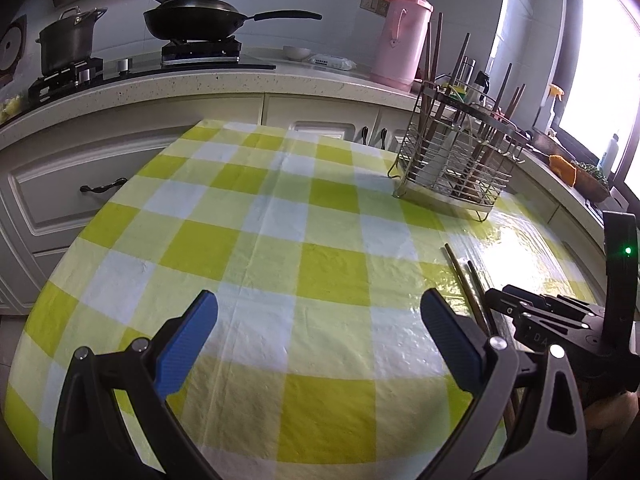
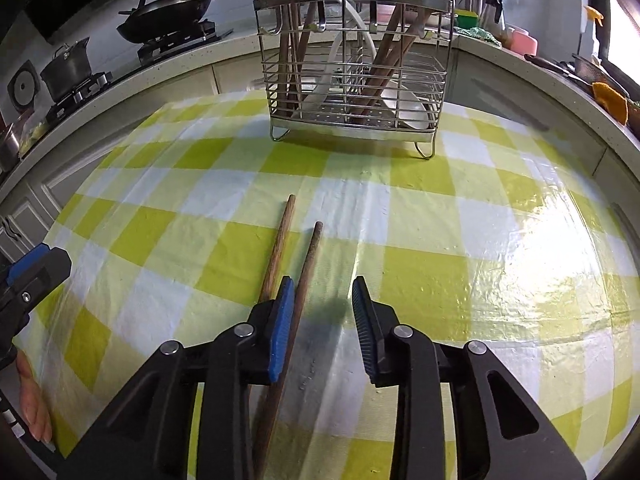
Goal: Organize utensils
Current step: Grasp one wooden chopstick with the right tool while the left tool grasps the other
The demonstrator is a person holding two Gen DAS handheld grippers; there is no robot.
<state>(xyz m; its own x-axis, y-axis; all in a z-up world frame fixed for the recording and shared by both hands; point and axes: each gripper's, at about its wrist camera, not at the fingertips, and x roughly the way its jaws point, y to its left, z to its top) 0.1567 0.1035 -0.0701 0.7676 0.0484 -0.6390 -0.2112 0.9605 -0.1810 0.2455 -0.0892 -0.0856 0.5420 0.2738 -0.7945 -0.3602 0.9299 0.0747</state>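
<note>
Two brown wooden chopsticks lie side by side on the green-and-white checked tablecloth (image 2: 420,272). The left chopstick (image 2: 280,248) runs outside my right gripper's left finger. The right chopstick (image 2: 310,264) lies between the jaws of my right gripper (image 2: 322,292), close against the left blue pad, and a clear gap separates it from the right pad. Both chopsticks (image 1: 460,276) also show in the left wrist view. My left gripper (image 1: 320,340) hovers over the cloth, open wide and empty. A wire utensil rack (image 2: 352,80) with several chopsticks and white spoons stands at the table's far side.
The kitchen counter (image 1: 200,84) curves behind the table with a wok (image 1: 192,20), a steel pot (image 1: 68,44) and a pink thermos (image 1: 400,40). The rack (image 1: 452,160) stands at the table's far right. A person's fingers (image 2: 34,408) show at the left edge.
</note>
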